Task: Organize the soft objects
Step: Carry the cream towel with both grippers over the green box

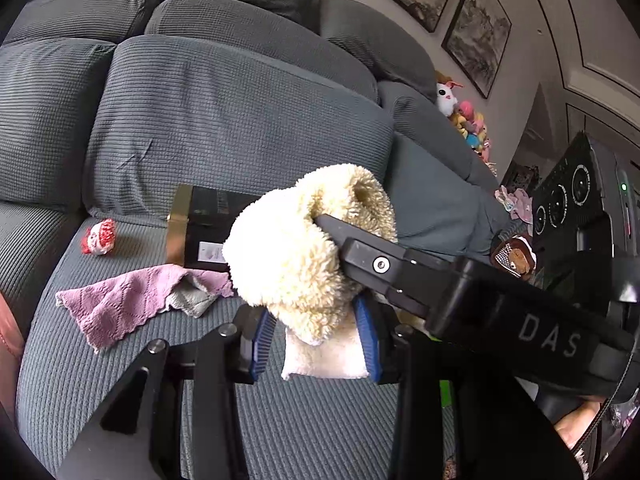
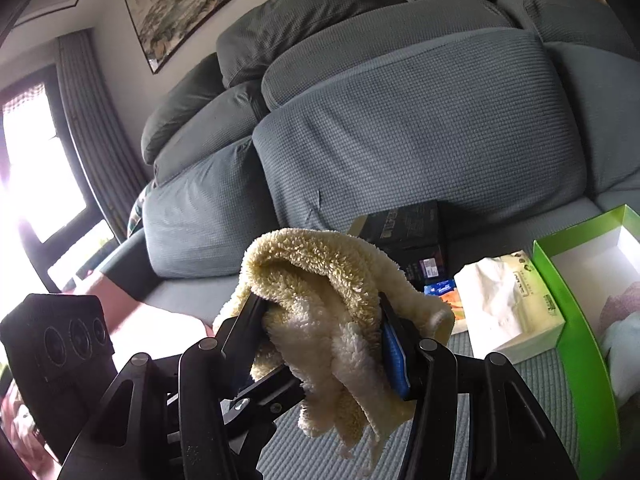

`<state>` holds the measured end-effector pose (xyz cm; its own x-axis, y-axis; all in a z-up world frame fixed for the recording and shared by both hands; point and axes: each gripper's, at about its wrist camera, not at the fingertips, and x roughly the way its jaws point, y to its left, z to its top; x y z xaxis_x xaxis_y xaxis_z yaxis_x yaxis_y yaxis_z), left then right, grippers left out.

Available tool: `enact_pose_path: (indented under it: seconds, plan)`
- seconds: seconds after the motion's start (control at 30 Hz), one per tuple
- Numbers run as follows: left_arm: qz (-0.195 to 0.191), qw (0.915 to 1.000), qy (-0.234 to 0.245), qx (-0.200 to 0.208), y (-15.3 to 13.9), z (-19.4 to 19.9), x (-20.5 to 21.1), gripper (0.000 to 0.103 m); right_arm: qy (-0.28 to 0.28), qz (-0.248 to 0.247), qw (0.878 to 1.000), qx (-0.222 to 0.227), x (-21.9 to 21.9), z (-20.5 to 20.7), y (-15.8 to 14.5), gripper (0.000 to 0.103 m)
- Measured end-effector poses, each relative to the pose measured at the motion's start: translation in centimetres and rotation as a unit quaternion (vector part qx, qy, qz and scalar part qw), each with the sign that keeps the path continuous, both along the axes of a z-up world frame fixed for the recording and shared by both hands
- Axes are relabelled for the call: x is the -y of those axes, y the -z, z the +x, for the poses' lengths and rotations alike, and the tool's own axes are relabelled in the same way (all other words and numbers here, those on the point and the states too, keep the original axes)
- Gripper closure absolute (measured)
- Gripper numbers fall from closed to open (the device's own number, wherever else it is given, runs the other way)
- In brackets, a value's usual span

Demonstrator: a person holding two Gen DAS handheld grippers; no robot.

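Observation:
A cream fluffy cloth [image 1: 296,256] is held bunched above the grey sofa seat [image 1: 120,380]. My left gripper [image 1: 316,336] is shut on its lower end. My right gripper [image 2: 324,344] is shut on the same cloth [image 2: 320,280]; its finger reaches into the cloth from the right in the left wrist view. A pink cloth [image 1: 120,300] with a grey cloth [image 1: 192,300] lies on the seat to the left. A small red and white soft toy [image 1: 99,237] lies further left.
A black and gold box [image 1: 200,228] leans at the seat back. A green box [image 2: 580,320] with cloths inside and a tissue pack [image 2: 508,300] sit on the right. Plush toys [image 1: 468,120] are piled at the sofa's far end.

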<state>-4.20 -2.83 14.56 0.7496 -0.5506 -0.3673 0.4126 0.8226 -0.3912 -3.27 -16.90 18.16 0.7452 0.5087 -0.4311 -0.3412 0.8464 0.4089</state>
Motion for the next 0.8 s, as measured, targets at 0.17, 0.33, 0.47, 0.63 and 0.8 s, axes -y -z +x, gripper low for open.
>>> enact_pose_path:
  seconds: [0.17,0.33,0.47,0.63,0.8]
  plan:
    - [0.01,0.9999,0.004,0.011,-0.6,-0.4,1.0,0.069,0.0,0.01,1.0,0.01,1.1,-0.2,-0.3,0.048]
    - [0.025,0.9994,0.014,0.019,-1.2,-0.3,2.3,0.069,0.008,0.011,1.0,0.013,2.2,-0.4,-0.5,0.048]
    - [0.037,0.9986,0.025,0.027,-1.7,-0.1,3.9,0.069,0.022,0.025,0.999,0.018,3.6,-0.5,-0.7,0.048]
    - [0.055,0.9974,0.039,0.025,-2.0,0.6,6.8,0.069,0.048,0.046,0.998,0.013,6.2,-0.4,-0.4,0.048]
    - [0.062,0.9954,0.065,0.034,-2.3,1.1,10.1,0.069,0.091,0.074,0.993,0.012,9.4,-0.5,-0.3,0.048]
